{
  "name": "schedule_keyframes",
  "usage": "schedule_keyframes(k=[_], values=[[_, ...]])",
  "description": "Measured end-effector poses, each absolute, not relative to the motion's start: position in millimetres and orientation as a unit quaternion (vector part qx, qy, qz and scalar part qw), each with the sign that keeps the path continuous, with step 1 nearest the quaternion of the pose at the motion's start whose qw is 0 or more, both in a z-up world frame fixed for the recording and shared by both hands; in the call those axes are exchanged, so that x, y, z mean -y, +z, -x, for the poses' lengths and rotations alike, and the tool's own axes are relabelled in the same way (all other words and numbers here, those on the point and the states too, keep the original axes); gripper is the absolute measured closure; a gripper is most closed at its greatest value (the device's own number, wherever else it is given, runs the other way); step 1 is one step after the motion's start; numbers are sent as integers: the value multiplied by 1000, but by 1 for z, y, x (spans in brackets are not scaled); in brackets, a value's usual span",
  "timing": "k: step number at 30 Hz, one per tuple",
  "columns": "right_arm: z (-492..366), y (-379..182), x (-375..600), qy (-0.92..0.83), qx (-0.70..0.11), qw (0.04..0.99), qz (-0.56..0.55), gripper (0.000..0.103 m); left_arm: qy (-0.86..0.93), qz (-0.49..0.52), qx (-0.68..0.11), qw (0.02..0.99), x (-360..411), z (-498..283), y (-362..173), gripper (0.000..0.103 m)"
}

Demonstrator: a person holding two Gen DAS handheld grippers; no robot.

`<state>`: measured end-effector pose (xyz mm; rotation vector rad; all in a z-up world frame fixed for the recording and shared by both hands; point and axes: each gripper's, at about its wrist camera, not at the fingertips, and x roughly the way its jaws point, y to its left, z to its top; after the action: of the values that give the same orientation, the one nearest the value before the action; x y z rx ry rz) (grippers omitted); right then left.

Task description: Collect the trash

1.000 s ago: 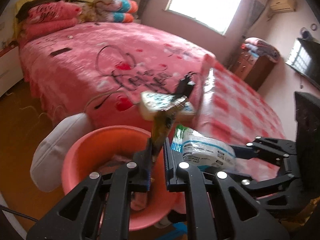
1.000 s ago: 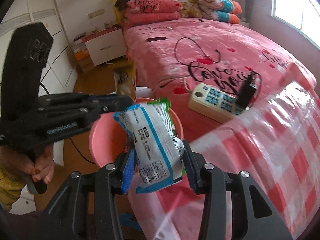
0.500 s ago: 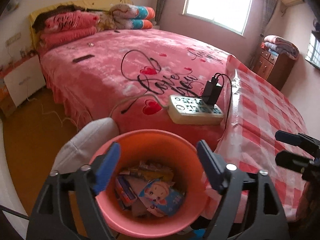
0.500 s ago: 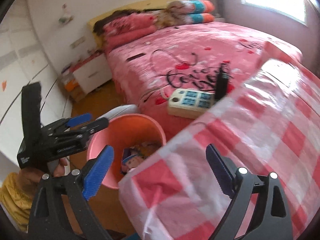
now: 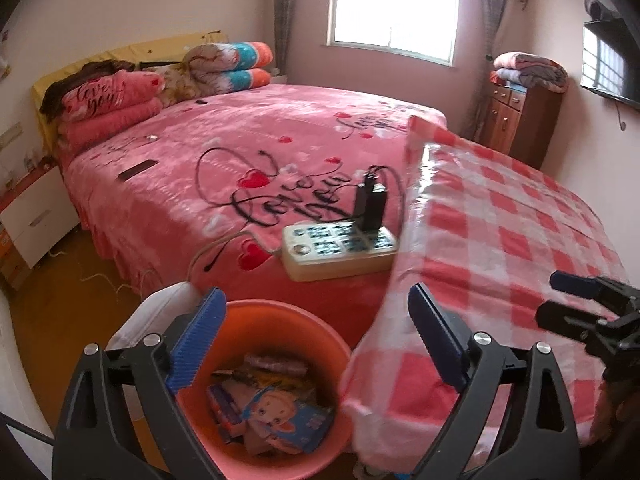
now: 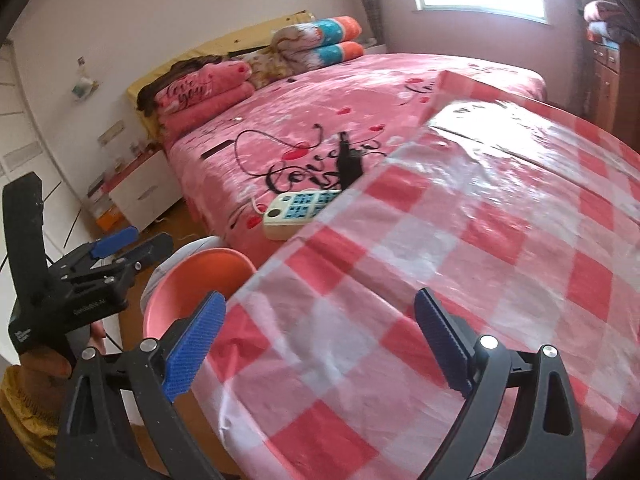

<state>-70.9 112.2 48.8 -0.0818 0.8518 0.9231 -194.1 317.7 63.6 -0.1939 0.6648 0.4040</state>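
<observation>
One bucket (image 5: 280,320), one power strip (image 5: 340,252)

Pink bed (image 5: 248,148) fills the middle — a power strip (image 5: 340,250) lies near its foot edge with a black charger (image 5: 372,200) plugged in upright, and a dark flat object (image 5: 136,170) sits further up. Folded blankets (image 5: 108,108) are stacked at the head. On the wooden floor (image 5: 60,320) beside the bed stands the bin (image 5: 264,320) — wrappers (image 5: 268,408) inside.

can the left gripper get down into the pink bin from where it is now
Probably yes. The left gripper is open and empty, right above the pink bin, whose mouth is uncovered with wrappers at the bottom. The checkered tablecloth edge hangs close on its right.
</observation>
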Motion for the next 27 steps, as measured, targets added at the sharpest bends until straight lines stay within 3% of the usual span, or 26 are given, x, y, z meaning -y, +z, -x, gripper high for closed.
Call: schedule_keyframes(k=[27], values=[[32, 52, 27, 262, -339, 903, -13, 9, 86, 66, -313, 943, -193, 115, 93, 5]])
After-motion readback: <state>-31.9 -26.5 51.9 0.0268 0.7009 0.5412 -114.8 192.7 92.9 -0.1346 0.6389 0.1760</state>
